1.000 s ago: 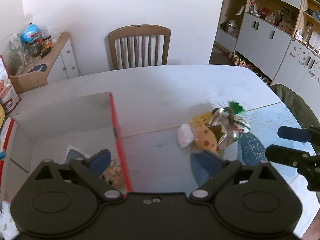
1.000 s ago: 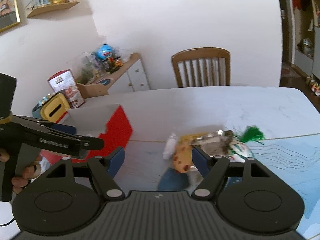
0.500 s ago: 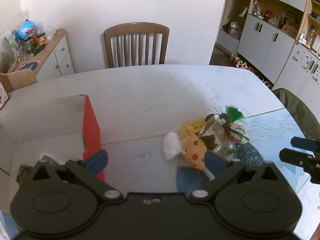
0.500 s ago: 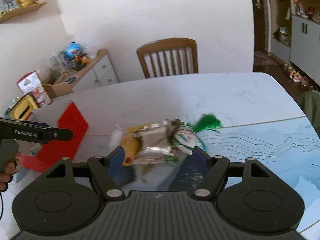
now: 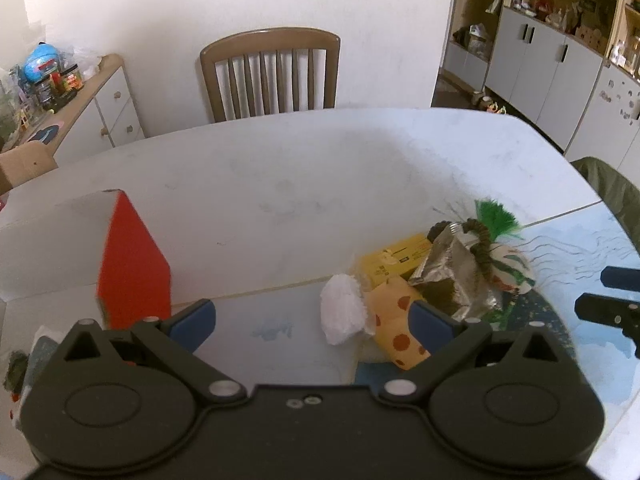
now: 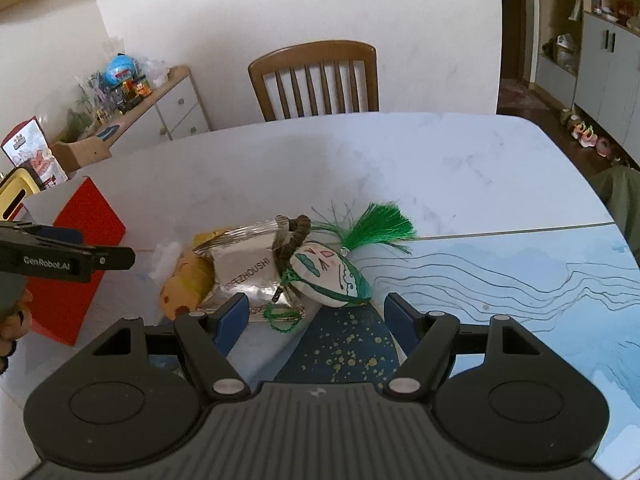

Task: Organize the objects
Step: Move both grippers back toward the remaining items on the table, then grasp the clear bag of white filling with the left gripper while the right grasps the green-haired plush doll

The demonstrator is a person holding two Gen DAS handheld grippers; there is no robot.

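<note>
Right of red box [image 5: 134, 264], on surface [image 5: 280, 184]: heaped silver pouch [image 6: 248, 268], painted sachet [image 6: 332, 276], spotted toy [image 5: 396, 328]. Left gripper [image 5: 312, 322] and right gripper [image 6: 316, 316] fingers spread wide, empty, above heap.

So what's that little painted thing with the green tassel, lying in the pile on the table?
The sachet looks like a small stuffed cloth pouch, oval and off-white, painted with a face in teal and pink and edged with green cord. A green tassel fans from its far end. It lies flat on the table, leaning against a crinkled silver packet, with a dark braided loop at the place where they meet. Neither tool touches it; the right tool hangs open just before it.
</note>
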